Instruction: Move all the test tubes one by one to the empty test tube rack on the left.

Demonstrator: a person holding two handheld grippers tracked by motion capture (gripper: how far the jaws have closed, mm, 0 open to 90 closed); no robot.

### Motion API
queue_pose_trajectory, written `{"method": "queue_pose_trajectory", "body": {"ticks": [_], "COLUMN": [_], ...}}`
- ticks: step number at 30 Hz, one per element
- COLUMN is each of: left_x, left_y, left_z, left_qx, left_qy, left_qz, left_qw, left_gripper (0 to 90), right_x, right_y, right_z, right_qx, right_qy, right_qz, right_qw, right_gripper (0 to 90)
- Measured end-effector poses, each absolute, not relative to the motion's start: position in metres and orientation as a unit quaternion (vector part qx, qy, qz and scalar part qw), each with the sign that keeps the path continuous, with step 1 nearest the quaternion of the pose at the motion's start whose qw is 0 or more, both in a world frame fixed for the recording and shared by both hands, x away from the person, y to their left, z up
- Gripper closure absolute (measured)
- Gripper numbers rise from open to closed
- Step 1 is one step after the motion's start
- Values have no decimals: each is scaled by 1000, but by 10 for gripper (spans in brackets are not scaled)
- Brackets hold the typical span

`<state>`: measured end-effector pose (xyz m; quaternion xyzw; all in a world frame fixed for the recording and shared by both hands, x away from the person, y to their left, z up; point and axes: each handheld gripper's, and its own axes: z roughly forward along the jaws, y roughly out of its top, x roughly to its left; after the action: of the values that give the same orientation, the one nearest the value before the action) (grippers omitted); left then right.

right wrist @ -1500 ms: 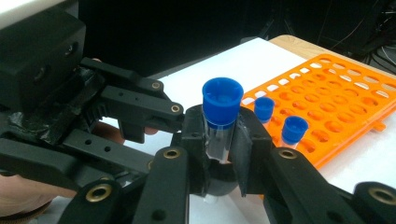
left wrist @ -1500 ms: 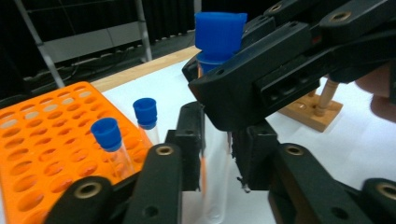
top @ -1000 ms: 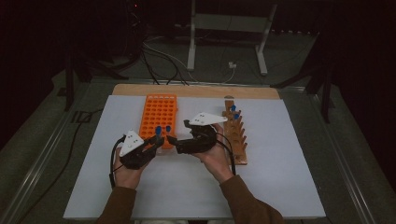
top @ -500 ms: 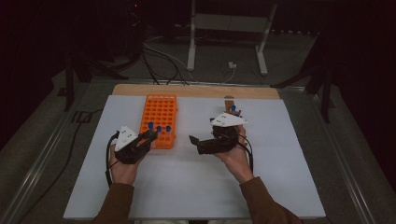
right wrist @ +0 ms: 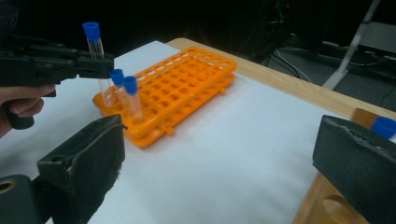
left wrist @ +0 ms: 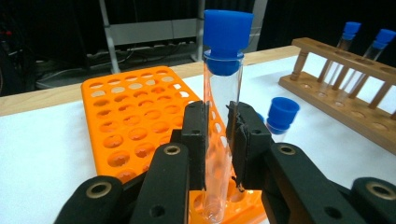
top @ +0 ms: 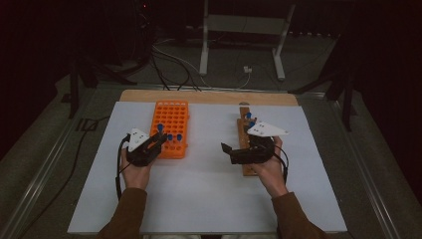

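Flanking tube (left wrist: 222, 116): orange rack (left wrist: 135, 121), wooden rack (left wrist: 345, 93).

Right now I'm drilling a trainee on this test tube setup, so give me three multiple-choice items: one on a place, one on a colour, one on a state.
1. The clamped tube is above which rack? A orange B wooden C none
2. Its cap's colour? A red B blue C white
3. The right gripper's jaws are? A open B shut C gripping a tube

A: the left gripper holds the tube over the orange rack.
B: the cap is blue.
A: the right gripper stands wide open beside the wooden rack, nothing between its jaws.
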<state>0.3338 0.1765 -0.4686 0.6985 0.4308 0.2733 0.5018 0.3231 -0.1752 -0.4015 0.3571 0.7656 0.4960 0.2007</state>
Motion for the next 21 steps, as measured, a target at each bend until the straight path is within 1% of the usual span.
{"method": "queue_pose_trajectory", "body": {"ticks": [10,21], "left_x": [339,342], "left_y": [173,171], "left_z": [-476,-491], "left_qx": [703,726], "left_qy": [433,437], "left_qz": [275,265], "left_qw": [493,461], "left_gripper": [778,778], "right_x": [319,315], "right_y": [-198,-232], "right_z": [-401,-410], "right_qx": [368,397], "right_qy": [755,741], "right_qz": [500,497], "right_qw": [211,217], "right_gripper": [31,36]}}
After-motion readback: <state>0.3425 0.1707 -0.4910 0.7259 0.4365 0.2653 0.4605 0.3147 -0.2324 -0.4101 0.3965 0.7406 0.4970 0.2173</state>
